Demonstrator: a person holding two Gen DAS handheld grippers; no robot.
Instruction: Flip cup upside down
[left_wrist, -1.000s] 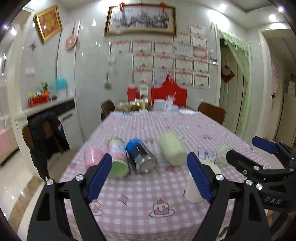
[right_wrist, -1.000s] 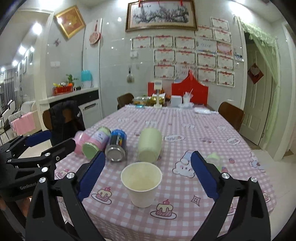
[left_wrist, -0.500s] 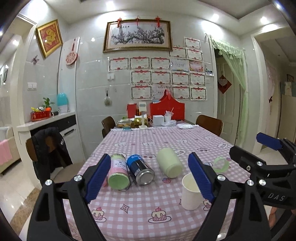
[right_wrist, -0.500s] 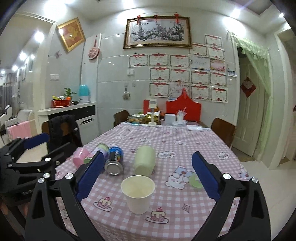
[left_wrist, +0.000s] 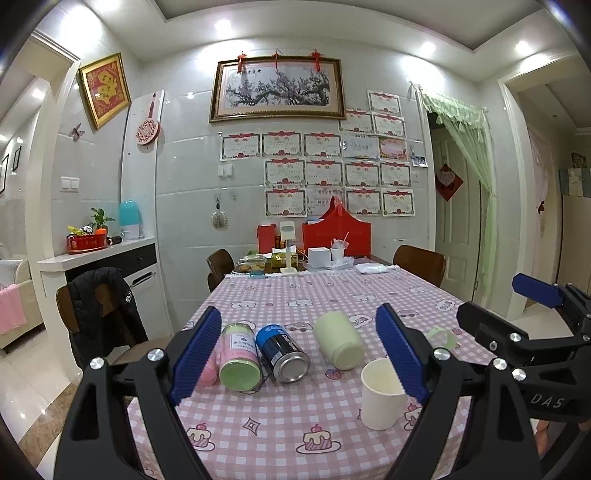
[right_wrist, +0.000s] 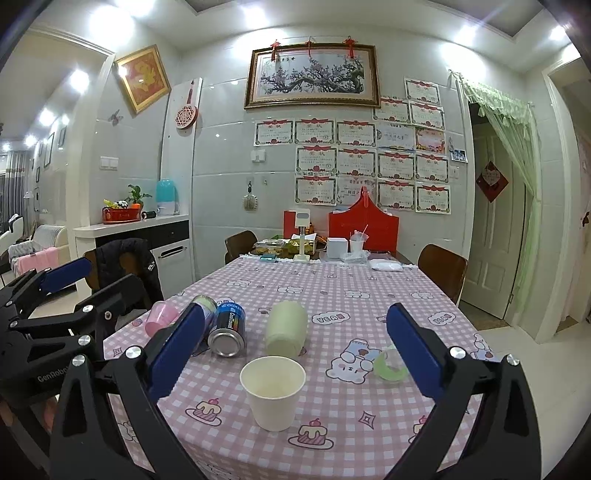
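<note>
A white paper cup stands upright, mouth up, near the front edge of the pink checked table. In the left wrist view the cup sits low right, partly behind the right finger. My right gripper is open and empty, above and in front of the cup, not touching it. My left gripper is open and empty, left of the cup, in front of the lying cans. Each gripper shows in the other's view: the right one, the left one.
Lying on the table behind the cup are a pale green cup, a blue can, a green-lidded jar and a pink cup. A green tape roll lies at the right. Chairs stand around; clutter fills the far end.
Both grippers have pulled back and tilted up from the table, so the objects look smaller and lower and more of the wall and ceiling shows. The cup has not moved.
</note>
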